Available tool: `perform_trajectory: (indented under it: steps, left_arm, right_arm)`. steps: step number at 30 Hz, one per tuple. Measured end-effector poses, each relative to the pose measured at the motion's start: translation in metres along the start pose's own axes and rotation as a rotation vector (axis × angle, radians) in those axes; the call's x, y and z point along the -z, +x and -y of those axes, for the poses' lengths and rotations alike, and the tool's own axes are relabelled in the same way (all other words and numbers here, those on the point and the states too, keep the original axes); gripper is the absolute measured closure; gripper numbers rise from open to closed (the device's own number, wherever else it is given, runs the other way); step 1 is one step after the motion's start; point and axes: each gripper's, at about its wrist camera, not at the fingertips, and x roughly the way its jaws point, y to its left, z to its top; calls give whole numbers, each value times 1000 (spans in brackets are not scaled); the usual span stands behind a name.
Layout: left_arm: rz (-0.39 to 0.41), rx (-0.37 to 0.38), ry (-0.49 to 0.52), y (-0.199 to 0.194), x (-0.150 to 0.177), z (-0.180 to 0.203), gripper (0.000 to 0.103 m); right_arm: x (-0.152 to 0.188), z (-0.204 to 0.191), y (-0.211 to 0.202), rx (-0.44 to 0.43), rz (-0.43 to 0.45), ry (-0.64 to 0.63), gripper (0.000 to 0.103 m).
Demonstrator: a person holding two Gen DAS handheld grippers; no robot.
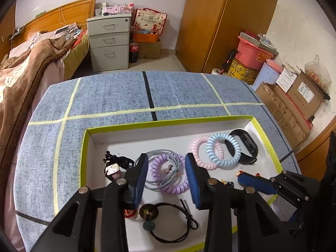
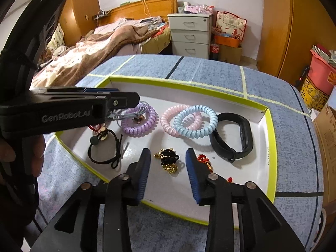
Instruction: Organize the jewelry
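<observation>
1. Jewelry lies in a white tray (image 1: 264, 145) with a lime-green rim, which sits on our desk (image 1: 117, 96) covered in a blue cloth with pale tape lines.
2. Our left gripper (image 1: 166, 172) hangs over the tray with its blue-padded fingers apart and nothing between the pads; below the gap lie a purple coil band (image 1: 156, 168) and a grey hair tie (image 1: 161, 154) tangled together.
3. Our right gripper (image 2: 168, 166) is also spread wide, holding nothing, and a black-and-gold charm (image 2: 168, 159) lies on the tray floor in the gap between its fingers.
4. A pink coil band (image 2: 168, 124) and a blue coil band (image 2: 195, 121) overlap near the tray's middle, with a black wristband (image 2: 233, 138) just beside the blue one.
5. A black elastic tie (image 2: 105, 149) with a dark bead lies near the tray's left edge in the right wrist view, and a red-and-gold charm (image 2: 204, 160) sits just beside the right gripper's right finger.
6. In the left wrist view a black cord with a small tag (image 1: 114, 166) rests left of the left finger.
</observation>
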Motion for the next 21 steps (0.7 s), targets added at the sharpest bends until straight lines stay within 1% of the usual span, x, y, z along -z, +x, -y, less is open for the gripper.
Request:
perform_trajectory:
  steps: [10, 14, 17, 21]
  left_arm:
    - [48, -25, -28, -35, 15, 7, 56]
    - [84, -98, -11, -51, 26, 16, 52]
    - [90, -91, -32, -61, 37, 18, 51]
    - [105, -134, -27, -73, 49, 23, 51]
  right_arm:
    - [5, 4, -25, 16, 47, 40, 66]
    - [10, 4, -37, 22, 68, 58, 66]
    - [14, 3, -45, 28, 81, 69, 66]
    - [18, 2, -55, 34, 97, 86, 65]
